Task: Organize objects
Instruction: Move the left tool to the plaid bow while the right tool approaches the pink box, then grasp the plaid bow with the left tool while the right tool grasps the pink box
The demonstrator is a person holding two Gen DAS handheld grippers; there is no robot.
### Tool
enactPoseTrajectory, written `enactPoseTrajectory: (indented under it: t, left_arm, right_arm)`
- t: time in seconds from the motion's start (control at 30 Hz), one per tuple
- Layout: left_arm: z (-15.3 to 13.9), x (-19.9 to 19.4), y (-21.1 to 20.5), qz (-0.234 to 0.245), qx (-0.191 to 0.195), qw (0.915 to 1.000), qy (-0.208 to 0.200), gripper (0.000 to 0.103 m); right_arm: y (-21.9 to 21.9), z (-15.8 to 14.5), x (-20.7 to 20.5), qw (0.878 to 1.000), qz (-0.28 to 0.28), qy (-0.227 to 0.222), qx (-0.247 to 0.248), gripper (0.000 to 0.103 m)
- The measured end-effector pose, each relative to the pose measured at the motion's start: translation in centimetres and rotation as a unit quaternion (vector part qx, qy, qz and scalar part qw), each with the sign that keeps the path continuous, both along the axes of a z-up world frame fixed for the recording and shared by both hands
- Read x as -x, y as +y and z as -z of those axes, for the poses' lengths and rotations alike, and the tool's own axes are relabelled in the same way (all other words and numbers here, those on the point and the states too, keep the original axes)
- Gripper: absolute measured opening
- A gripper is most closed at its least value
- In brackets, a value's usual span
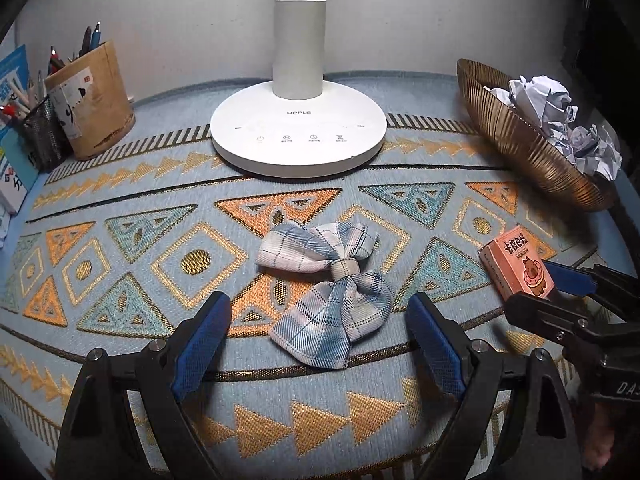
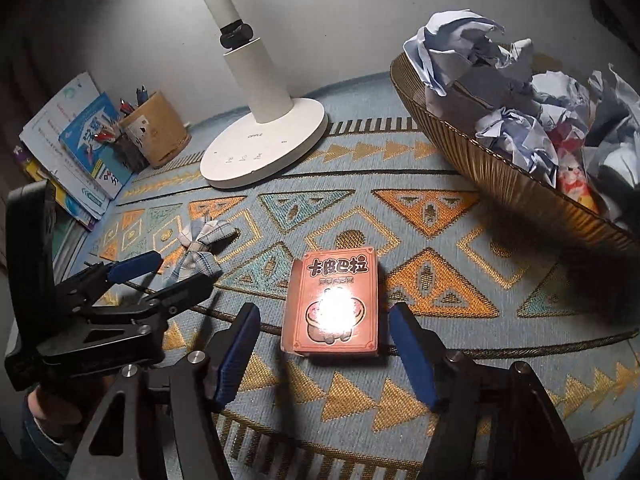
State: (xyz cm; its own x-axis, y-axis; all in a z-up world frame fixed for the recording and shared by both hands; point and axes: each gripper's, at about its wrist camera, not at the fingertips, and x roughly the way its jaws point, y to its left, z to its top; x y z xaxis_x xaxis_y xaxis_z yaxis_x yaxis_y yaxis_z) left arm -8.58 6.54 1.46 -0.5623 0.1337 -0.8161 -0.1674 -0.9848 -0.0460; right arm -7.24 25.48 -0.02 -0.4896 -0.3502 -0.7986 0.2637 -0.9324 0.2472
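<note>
A blue-and-white plaid bow [image 1: 328, 292] lies on the patterned cloth, just ahead of my open left gripper [image 1: 320, 320], between its blue pads. It also shows in the right wrist view [image 2: 200, 250]. An orange card box with a cartoon animal [image 2: 334, 306] lies flat on the cloth between the pads of my open right gripper [image 2: 322, 330], which do not touch it. The box also shows at the right of the left wrist view [image 1: 518, 266], with the right gripper [image 1: 554, 290] around it. The left gripper appears at the left of the right wrist view [image 2: 168, 276].
A white lamp base [image 1: 298, 136] stands at the back centre. A gold ribbed bowl [image 1: 516, 140] with crumpled paper [image 1: 560, 120] sits at the right. A tan pen holder [image 1: 94, 100], a mesh cup [image 1: 40, 136] and books [image 2: 76, 152] stand at the left.
</note>
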Motion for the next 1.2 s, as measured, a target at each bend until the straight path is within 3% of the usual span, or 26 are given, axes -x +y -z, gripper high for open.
enactPoseTrajectory:
  t: [0.13,0.2,0.27,0.3,0.37,0.5,0.67,0.8,0.93,1.07,1.2]
  left_arm:
    - [-0.1,-0.3,0.1,-0.004,0.009,0.9998,0.016,0.063]
    - [-0.2,-0.5,0.0,-0.004,0.009,0.9997,0.023,0.052]
    - [-0.4,-0.7,-0.1,-0.003,0.005,0.9996,0.029,0.039]
    - [-0.5,-1.0,-0.3,0.003,-0.005,0.9995,0.031,0.026]
    - [-1.0,-1.6,-0.6,0.017,-0.030,0.9984,0.044,0.020]
    - [-2.3,-3.2,-0.8,0.044,-0.075,0.9936,0.071,0.019]
    - [-5.0,-4.9,0.8,0.063,-0.081,0.9896,0.101,0.019]
    - [-7.8,-5.3,3.0,0.081,-0.093,0.9845,0.125,0.019]
    - [-11.0,-4.8,5.8,0.092,-0.097,0.9795,0.151,0.019]
    - [-14.2,-2.8,8.9,0.106,-0.112,0.9717,0.179,0.019]
    - [-15.9,0.1,11.4,0.093,-0.114,0.9657,0.214,0.019]
  right_arm:
    - [-2.0,0.3,-0.7,0.997,0.015,0.029,-0.068,0.066]
    - [-3.0,0.4,-1.0,0.992,0.019,0.045,-0.116,0.051]
    - [-3.2,0.3,-1.2,0.991,0.009,0.053,-0.119,0.040]
    - [-3.3,0.3,-1.3,0.991,0.004,0.055,-0.120,0.040]
    - [-3.3,0.1,-1.7,0.992,-0.003,0.058,-0.113,0.040]
    - [-2.9,-1.0,-3.5,0.997,-0.019,0.064,-0.050,0.040]
    - [-1.5,-3.0,-6.2,0.996,-0.015,0.080,-0.031,0.040]
    - [1.0,-6.1,-7.7,0.995,0.003,0.101,-0.010,0.040]
    - [4.3,-10.4,-8.5,0.988,0.025,0.153,-0.003,0.040]
    - [8.1,-14.7,-7.1,0.978,0.061,0.200,-0.008,0.040]
    - [12.4,-16.6,-3.1,0.978,0.107,0.173,0.032,0.040]
